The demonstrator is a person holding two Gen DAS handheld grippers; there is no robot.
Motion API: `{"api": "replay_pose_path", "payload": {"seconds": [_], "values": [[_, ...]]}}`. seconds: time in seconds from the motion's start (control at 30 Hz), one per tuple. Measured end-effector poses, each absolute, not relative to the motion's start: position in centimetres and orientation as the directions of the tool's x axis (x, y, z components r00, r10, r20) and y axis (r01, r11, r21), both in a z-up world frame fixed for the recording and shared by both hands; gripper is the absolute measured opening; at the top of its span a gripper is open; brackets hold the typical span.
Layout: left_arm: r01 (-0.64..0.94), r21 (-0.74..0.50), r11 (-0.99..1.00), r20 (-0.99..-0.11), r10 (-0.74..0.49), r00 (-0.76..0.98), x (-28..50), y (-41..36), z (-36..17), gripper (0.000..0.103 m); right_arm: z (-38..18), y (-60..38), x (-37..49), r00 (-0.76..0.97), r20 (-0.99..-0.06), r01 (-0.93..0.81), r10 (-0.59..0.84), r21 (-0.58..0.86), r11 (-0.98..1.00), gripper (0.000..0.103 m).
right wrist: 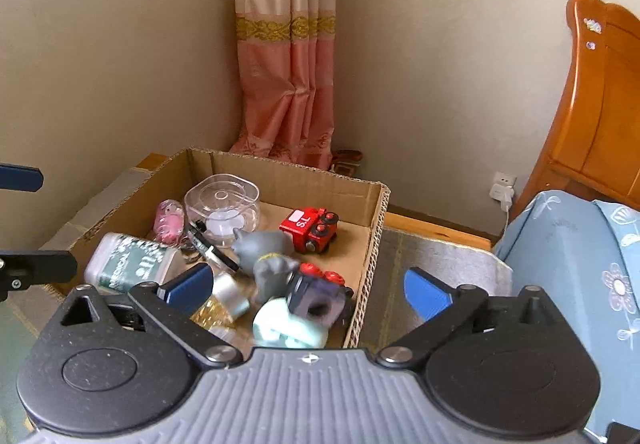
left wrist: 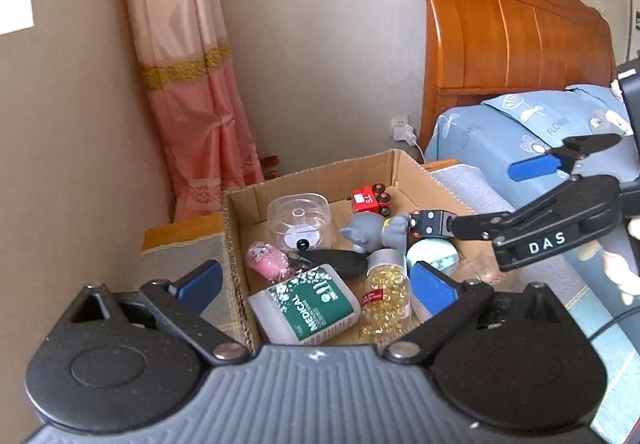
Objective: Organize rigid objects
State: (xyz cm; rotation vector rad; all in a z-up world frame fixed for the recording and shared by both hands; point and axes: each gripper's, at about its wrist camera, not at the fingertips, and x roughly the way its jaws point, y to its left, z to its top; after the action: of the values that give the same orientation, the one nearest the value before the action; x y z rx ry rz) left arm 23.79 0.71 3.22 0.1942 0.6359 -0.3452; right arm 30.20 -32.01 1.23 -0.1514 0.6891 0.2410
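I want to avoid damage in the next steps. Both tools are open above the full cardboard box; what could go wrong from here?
1. The black toy car lies tilted on the mint container near the box wall; it may roll or slide off.
2. The box is crowded: the right tool could knock the capsule bottle or grey figure.
3. The left tool works close to the right one; they could collide.

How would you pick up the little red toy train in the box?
Grip the small red toy train across its flat body sides, coming straight down from above. It sits upright on its wheels in a bare part of the brown cardboard box, so both fingers probably fit beside it.
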Motion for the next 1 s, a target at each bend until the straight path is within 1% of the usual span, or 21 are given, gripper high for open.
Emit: {"api": "replay_pose_path", "payload": {"seconds": [0.17,0.23,0.33,0.47,0.53,0.6,0.73,0.87,1.0], "values": [[0.320,0.086,0.944,-0.617,-0.201,0.761,21.0,0.8,3.9,0.100,2.4,-31.1,27.4,0.735,-0.667,-0.232,0.120,-0.081,0.969,0.103],[0.284,0.104,0.953,-0.615,-0.163,0.772,19.5,0.8,3.8,0.100,2.7,-30.9,25.8,0.737,-0.668,-0.215,0.105,-0.085,0.973,0.103],[0.229,0.085,0.970,-0.626,-0.127,0.769,17.6,1.1,2.9,0.100,2.8,-30.8,23.1,0.740,-0.667,-0.176,0.087,-0.067,0.982,0.103],[0.148,0.018,0.989,-0.676,-0.098,0.731,15.7,1.6,0.9,0.100,1.7,-30.9,19.5,0.738,-0.672,-0.080,0.062,0.005,0.997,0.103],[0.116,-0.003,0.993,-0.713,-0.083,0.696,15.1,1.6,0.0,0.100,0.8,-30.9,17.9,0.729,-0.684,-0.038,0.039,0.017,0.999,0.103],[0.124,-0.008,0.992,-0.729,-0.091,0.679,14.6,1.5,-0.4,0.100,0.1,-30.6,16.5,0.706,-0.707,-0.019,0.022,0.011,1.000,0.103],[0.130,0.021,0.991,-0.703,-0.077,0.707,13.3,1.2,0.4,0.100,0.1,-30.1,14.4,0.705,-0.709,-0.002,-0.018,-0.028,1.000,0.103],[0.143,0.031,0.989,-0.676,-0.084,0.732,12.3,0.9,1.7,0.100,0.8,-30.5,13.7,0.719,-0.695,0.012,-0.020,-0.017,1.000,0.103],[0.132,0.075,0.989,-0.657,-0.051,0.752,12.0,0.3,2.3,0.100,1.3,-30.7,13.5,0.726,-0.688,0.025,-0.023,-0.006,1.000,0.103]]}}
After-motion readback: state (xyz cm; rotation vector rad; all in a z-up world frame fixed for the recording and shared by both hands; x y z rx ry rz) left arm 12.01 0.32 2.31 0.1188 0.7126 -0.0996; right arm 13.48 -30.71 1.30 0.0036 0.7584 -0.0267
